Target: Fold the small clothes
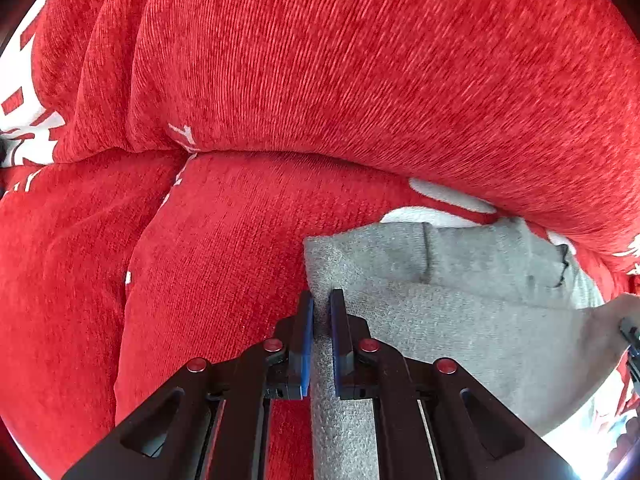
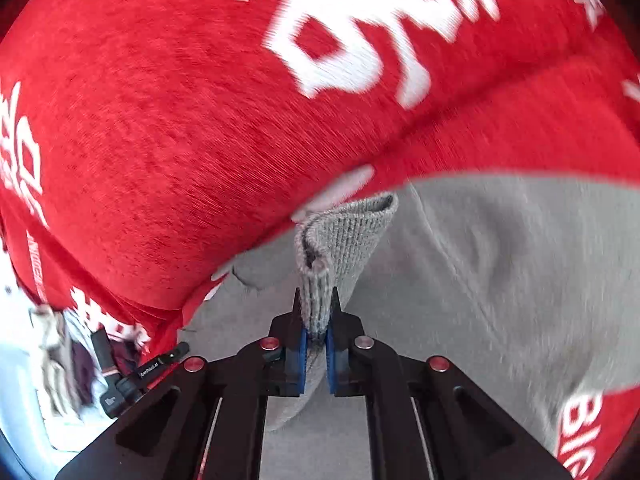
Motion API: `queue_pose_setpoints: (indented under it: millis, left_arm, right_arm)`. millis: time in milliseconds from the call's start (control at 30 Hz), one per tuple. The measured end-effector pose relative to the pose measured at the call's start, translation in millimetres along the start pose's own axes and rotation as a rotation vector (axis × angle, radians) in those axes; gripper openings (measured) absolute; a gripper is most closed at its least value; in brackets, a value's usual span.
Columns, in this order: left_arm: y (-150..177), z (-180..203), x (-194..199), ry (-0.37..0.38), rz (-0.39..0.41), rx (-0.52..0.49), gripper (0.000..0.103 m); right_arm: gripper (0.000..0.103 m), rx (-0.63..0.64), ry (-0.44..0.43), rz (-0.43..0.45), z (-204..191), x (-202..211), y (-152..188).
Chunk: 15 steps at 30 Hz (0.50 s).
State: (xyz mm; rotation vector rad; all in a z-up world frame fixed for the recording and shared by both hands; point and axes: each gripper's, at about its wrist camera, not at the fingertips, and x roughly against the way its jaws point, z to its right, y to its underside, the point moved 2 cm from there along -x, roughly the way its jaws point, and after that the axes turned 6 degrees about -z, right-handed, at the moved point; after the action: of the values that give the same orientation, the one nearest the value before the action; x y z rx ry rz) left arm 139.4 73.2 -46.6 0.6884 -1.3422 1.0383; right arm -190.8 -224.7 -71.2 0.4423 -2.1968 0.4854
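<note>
Red chenille fabric with white printed characters (image 1: 360,80) fills most of both views, bulging in soft cushion-like folds across the upper half of each frame. On it lies the small grey knitted garment (image 1: 460,320), spread over the lower right of my left wrist view and the right and lower middle of my right wrist view.

My left gripper (image 1: 321,312) sits at the bottom centre of its frame, its blue-padded jaws drawn together on the left edge of the grey garment, which runs as a strip between them and down out of the picture. The cloth stretches from there toward the right edge of the frame, where the tip of another black tool shows, touching the fabric's far corner.

My right gripper (image 2: 316,320) is likewise at the bottom centre of its view, jaws pinched together on a ribbed grey cuff or hem of the same garment; the ribbed edge stands up above the fingertips and folds over on itself. At the lower left of that frame lie blurred pale cloths (image 2: 60,360) and a black handle-like device (image 2: 120,376) I cannot make out clearly.
</note>
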Motion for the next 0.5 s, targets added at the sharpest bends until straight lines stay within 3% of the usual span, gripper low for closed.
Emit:
queue_pose_setpoints:
  millis: [133,167,200,267,333,367,500]
  left_arm:
    - [8.8,3.9,-3.9,0.007,0.006,0.021,0.009]
    - [-2.7,-9.9,-2.0,0.003,0.004,0.019,0.010]
    - [-4.4,-10.4,0.9,-0.016,0.007,0.014,0.010]
    - [-3.0,-6.6,11.1,-0.087,0.019,-0.009,0.010]
    - [-0.5,-6.8,17.5,-0.123,0.007,-0.017,0.010]
    - [2.2,-9.0,21.0,-0.124,-0.010,-0.018,0.010]
    - [20.9,-10.4,40.7,-0.094,-0.036,-0.021,0.010]
  right_arm:
    - [0.008,-0.116,0.136,-0.081,50.9,-19.7,9.7]
    - [0.008,-0.138,0.126,-0.079,61.1,-18.3,13.6]
    - [0.008,-0.148,0.120,-0.060,66.5,-11.2,15.9]
    - [0.011,-0.104,0.226,-0.041,64.3,2.7,22.7]
    - [0.027,-0.026,0.375,-0.048,55.3,10.7,30.4]
    - [0.035,0.000,0.409,-0.053,50.3,11.7,34.4]
    - [0.040,-0.027,0.368,-0.086,58.2,26.5,53.6]
